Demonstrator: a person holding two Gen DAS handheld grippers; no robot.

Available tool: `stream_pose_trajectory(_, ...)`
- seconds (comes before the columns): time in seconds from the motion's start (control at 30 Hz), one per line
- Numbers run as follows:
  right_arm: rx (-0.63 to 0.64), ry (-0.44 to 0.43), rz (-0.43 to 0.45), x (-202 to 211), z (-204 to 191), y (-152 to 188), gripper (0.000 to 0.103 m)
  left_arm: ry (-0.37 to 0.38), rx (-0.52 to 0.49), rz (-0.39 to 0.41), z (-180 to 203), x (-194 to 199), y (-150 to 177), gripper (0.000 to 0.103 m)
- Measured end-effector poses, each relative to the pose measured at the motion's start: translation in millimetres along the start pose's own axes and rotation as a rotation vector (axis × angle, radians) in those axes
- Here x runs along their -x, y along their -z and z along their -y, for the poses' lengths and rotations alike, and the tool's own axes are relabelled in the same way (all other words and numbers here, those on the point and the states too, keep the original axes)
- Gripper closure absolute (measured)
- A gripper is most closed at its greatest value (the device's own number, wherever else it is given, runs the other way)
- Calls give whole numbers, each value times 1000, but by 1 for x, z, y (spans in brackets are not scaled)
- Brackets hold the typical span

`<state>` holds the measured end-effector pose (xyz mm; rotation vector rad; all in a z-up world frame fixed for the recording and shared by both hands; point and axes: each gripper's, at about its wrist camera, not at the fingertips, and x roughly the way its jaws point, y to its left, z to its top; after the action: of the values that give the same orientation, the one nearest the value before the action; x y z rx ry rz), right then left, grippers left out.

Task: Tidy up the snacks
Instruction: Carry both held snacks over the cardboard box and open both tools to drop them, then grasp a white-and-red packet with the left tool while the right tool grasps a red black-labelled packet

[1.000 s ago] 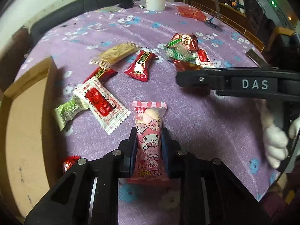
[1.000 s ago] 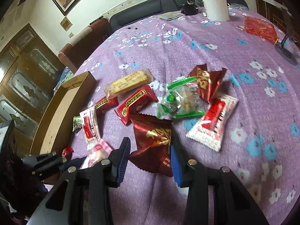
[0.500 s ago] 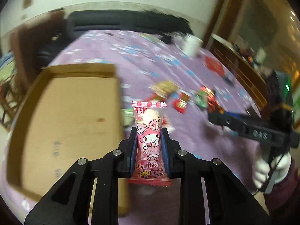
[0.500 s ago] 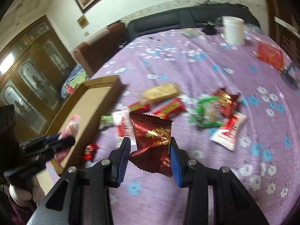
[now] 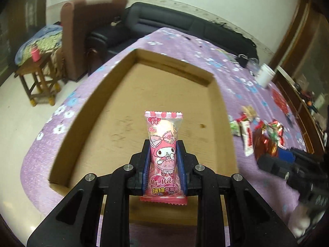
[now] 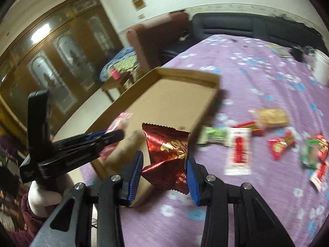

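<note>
Left wrist view: the left gripper has its jaws pinching a pink cartoon-printed plastic candy packet, held upright above the floor of the shallow brown cardboard tray, presumably for release there. The tray rests on the purple floral-clothed surface. At 3 o'clock lie the unsorted wrapped snacks, just beside the tray's right wall.

Right wrist view: the right gripper has its jaws pressed onto a crinkled dark-red foil snack packet, poised at the tray's near corner, likely the second deposit. At 9 o'clock the left gripper reaches over the tray with its pink packet. At 3 o'clock the remaining snacks await sorting.
</note>
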<state>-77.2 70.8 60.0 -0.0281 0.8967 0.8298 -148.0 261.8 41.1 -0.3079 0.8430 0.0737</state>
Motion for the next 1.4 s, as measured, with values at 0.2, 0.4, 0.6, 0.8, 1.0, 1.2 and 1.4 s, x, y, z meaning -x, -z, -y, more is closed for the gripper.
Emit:
stream_pose_trajectory(0.2,86,-6,-70,-46,-36,-3,60,-31,27,-14,-17,-9,-5,80)
stream_pose_trajectory(0.4,111,11,-102,-75,-46,-5,59,-8,60,-4,-29,-5,-6,80)
stream_pose_trajectory(0.6,86,-2,-94,-79,-45,-5,54,18,86,7,-35,4,-9,80)
stream_pose_trajectory(0.8,76,-6,-58,-63,-43,-4,49,35,105,4,-32,10,-9,80)
stream_pose_trajectory(1.0,31,-2,-16,-37,-23,1,49,51,86,2,-17,18,-10,80)
stream_pose_trajectory(1.2,-8,52,38,1,12,12,49,91,42,-18,9,23,-13,80)
stream_pose_trajectory(1.4,-121,192,88,49,88,31,49,151,-44,-35,48,25,-16,80)
